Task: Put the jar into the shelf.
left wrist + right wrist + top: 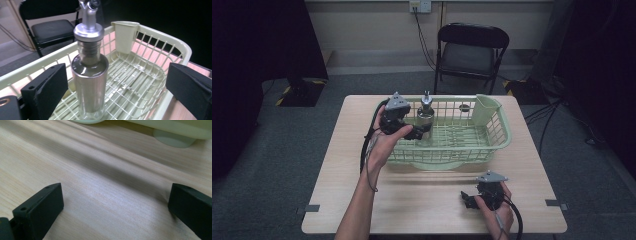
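The oil bottle (90, 75) stands upright inside the green dish basket (499, 131), near its left wall, a cutlery cup (125, 35) clipped further along. The left gripper (414, 132) has its jaws wide around the bottle, not touching. The right gripper (468, 200) rests on the bench (422, 200), jaws open, empty.

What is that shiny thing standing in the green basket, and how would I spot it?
Find the pale green wire basket on the wooden table. Near its back left corner, in front of the left claw, an oil bottle stands upright. It is the basket's only metal thing: a steel-sleeved glass body with a silver pouring spout, unlike the plastic cup clipped at the far right.
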Tool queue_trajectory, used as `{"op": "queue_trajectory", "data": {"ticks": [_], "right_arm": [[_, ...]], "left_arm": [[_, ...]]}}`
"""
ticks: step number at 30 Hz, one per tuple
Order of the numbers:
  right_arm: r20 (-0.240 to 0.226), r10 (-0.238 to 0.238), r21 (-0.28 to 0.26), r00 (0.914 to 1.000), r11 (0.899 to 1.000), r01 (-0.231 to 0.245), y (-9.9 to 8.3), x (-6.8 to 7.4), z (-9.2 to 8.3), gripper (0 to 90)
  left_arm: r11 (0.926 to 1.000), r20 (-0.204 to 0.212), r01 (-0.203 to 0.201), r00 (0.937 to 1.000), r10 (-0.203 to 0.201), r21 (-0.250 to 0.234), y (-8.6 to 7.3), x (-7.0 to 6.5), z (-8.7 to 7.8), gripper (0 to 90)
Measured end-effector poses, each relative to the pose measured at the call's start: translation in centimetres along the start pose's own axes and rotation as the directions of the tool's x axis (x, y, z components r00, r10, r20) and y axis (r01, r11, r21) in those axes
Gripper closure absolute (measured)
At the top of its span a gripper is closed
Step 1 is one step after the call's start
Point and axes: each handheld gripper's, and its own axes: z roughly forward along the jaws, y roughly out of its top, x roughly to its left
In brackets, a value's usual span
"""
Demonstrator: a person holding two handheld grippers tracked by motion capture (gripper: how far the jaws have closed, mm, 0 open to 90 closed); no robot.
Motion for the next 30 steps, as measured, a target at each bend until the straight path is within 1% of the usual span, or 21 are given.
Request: {"op": "queue_trajectory", "data": {"ticks": [3,5,10,13,16,17,20,23,30], "right_arm": [[0.0,0.001,0.0,1.0,1.0,-0.001,0.0,0.0,0.0,0.0],[0.0,0.001,0.0,1.0,1.0,-0.001,0.0,0.0,0.0,0.0],[0.0,0.001,0.0,1.0,1.0,-0.001,0.0,0.0,0.0,0.0],[0.0,0.001,0.0,1.0,1.0,-0.001,0.0,0.0,0.0,0.0],[0.0,0.001,0.0,1.0,1.0,-0.001,0.0,0.0,0.0,0.0],[0.0,0.001,0.0,1.0,1.0,-0.001,0.0,0.0,0.0,0.0],[0.0,0.001,0.0,1.0,1.0,-0.001,0.0,0.0,0.0,0.0],[0.0,0.0,0.0,1.0,1.0,0.0,0.0,0.0,0.0,0.0],[0.0,0.001,0.0,1.0,1.0,-0.001,0.0,0.0,0.0,0.0]], "left_arm": [[0.9999,-0.004,-0.008,1.0,0.008,-0.007,-0.3,-0.3,-0.7,4.1],[0.9999,-0.002,-0.006,1.0,0.006,-0.013,-0.5,-0.5,-1.1,4.1],[0.9998,-0.015,-0.002,0.9999,0.002,-0.017,-1.1,-1.2,-1.9,4.1],[0.9998,-0.017,-0.003,0.9999,0.002,-0.022,-1.7,-1.8,-2.2,3.9],[0.9998,-0.033,-0.005,0.9994,0.004,-0.02,-2.3,-2.3,-2.6,3.9],[0.9997,-0.033,-0.007,0.9994,0.007,-0.021,-2.5,-2.5,-2.8,3.9],[0.9995,-0.022,-0.005,0.9997,0.004,-0.032,-3.1,-2.9,-3.2,3.8],[0.9992,-0.036,-0.008,0.9993,0.007,-0.039,-3.8,-3.3,-3.6,3.8],[0.9982,-0.045,-0.007,0.999,0.004,-0.06,-5.4,-4.1,-4.7,3.4]]}}
